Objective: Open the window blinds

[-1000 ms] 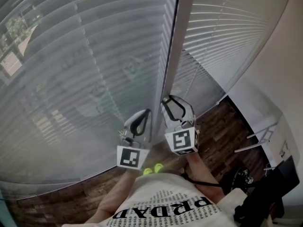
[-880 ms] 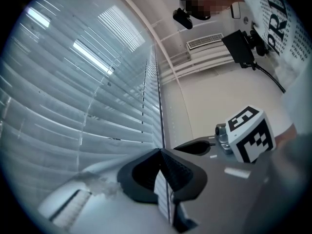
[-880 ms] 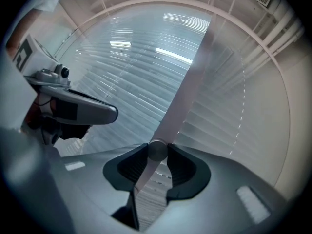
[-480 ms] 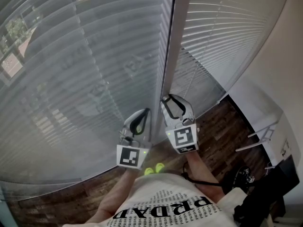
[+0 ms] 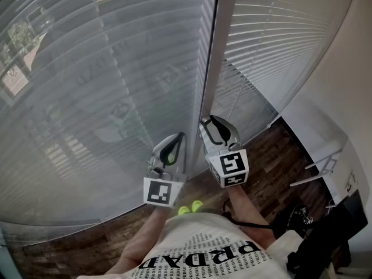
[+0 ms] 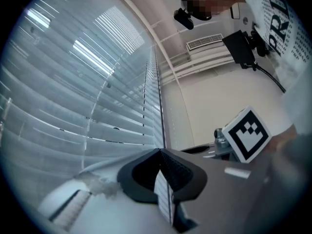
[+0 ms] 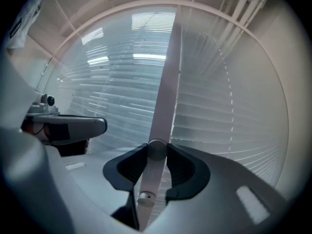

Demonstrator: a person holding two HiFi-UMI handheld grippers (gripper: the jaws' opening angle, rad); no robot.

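Observation:
Two slatted window blinds hang side by side, a wide one [image 5: 104,86] on the left and a narrower one [image 5: 273,34] on the right, their slats nearly flat against the glass. A pale upright frame post [image 5: 218,45] stands between them. My right gripper [image 5: 210,124] points level at this post. In the right gripper view its pads [image 7: 181,165] press on a round grey knob [image 7: 156,149] in front of the post [image 7: 165,82]. My left gripper [image 5: 177,139] is just left of the post at the wide blind's edge. Its tips [image 6: 160,155] meet, and slat ends show behind them.
Dark wooden floor [image 5: 273,161] runs along the foot of the window. A white wall [image 5: 343,97] closes in on the right, with white metal legs [image 5: 317,170] and a black object [image 5: 325,237] beside it. My green shoes [image 5: 189,208] stand close to the glass.
The right gripper has rolled about its own axis on the knob, swinging its marker cube to the right and tilting it. The left gripper has stayed still.

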